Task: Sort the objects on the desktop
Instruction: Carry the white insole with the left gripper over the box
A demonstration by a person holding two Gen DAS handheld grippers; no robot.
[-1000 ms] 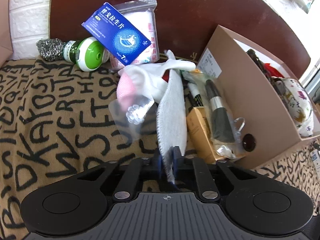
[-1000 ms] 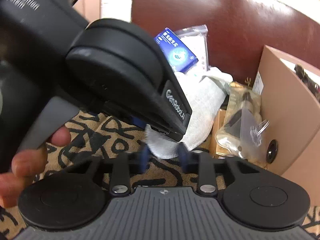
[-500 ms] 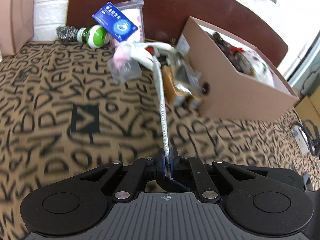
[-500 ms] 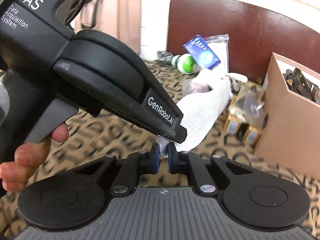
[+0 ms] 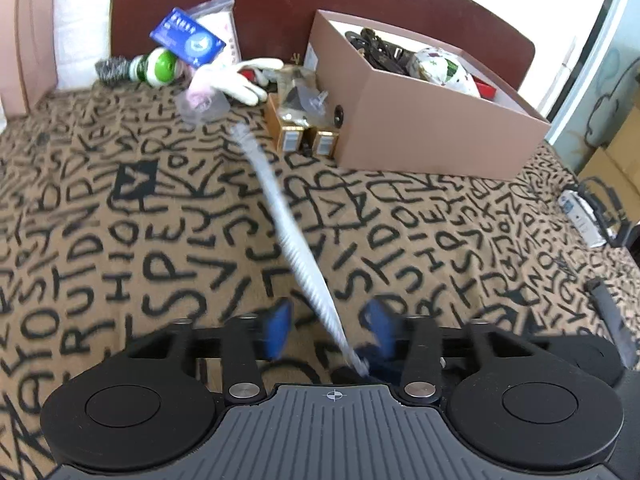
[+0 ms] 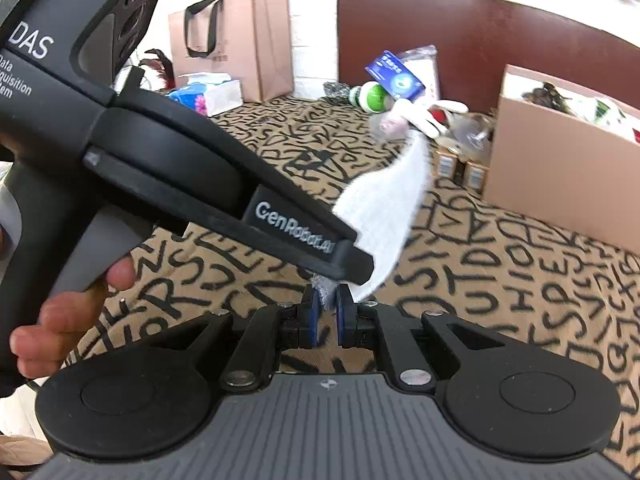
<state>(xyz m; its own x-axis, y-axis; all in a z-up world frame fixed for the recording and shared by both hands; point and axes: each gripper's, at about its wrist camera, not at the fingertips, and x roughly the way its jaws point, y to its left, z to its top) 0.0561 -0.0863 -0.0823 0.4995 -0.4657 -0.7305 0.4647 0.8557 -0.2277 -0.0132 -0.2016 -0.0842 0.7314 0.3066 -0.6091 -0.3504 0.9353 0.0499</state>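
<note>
My left hand-held gripper (image 5: 328, 330) has its blue fingers (image 5: 278, 330) spread apart, the white cloth (image 5: 288, 236) running edge-on between them, up and ahead toward the clutter. My right hand-held gripper (image 6: 325, 312) is pinched together on the cloth's near corner, just under the left one's nose. Ahead and to the right of both, the brown box (image 5: 424, 136) sits on the lettered desk (image 5: 120, 240), beyond the cloth's far end.

Letter-print cloth (image 5: 120, 220) under cardboard box (image 5: 420, 128)
</note>
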